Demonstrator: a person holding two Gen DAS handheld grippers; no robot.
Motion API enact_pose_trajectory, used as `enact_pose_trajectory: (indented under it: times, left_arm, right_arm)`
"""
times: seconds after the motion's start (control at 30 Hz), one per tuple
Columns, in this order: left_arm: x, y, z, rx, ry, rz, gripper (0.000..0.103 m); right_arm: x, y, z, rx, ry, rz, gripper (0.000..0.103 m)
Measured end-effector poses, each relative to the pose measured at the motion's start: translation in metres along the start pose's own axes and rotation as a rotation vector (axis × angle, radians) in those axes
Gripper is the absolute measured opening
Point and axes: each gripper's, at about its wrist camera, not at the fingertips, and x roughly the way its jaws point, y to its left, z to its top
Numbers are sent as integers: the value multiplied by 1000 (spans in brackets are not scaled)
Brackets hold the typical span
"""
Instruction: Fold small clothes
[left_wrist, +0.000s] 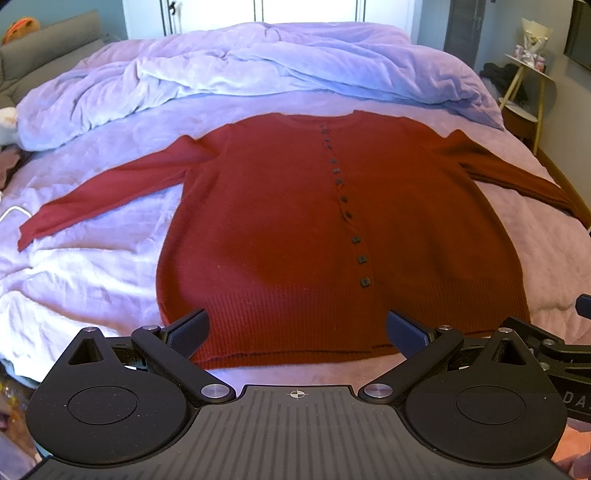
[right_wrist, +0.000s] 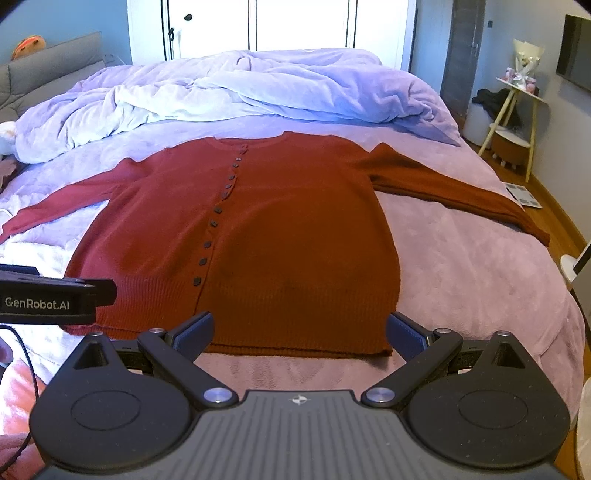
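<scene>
A dark red buttoned cardigan (left_wrist: 280, 221) (right_wrist: 295, 229) lies flat and face up on the bed, both sleeves spread out sideways, its ribbed hem nearest me. My left gripper (left_wrist: 297, 326) hovers open just above the hem, nothing between its fingers. My right gripper (right_wrist: 301, 328) is likewise open over the hem's right part, holding nothing. The left gripper's body (right_wrist: 55, 299) shows at the left edge of the right wrist view.
The cardigan rests on a pink-lilac bedspread (left_wrist: 92, 266) (right_wrist: 480, 266). A rumpled lilac duvet (left_wrist: 240, 66) (right_wrist: 240, 88) is heaped at the far end. A side table (right_wrist: 517, 122) and wooden floor lie to the right of the bed; a grey headboard (left_wrist: 44, 48) is far left.
</scene>
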Motion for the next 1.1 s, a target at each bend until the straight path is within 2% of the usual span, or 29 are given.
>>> enact_pose_trajectory:
  times: [0.53,1.1]
  left_arm:
    - [1,0,0,-7,6,-3,103]
    - [3,1,0,-6,11,-4,103]
  right_arm:
    - [-4,-7,1,48,-9,62,99]
    - [-2,-3,3,31,3,50,99]
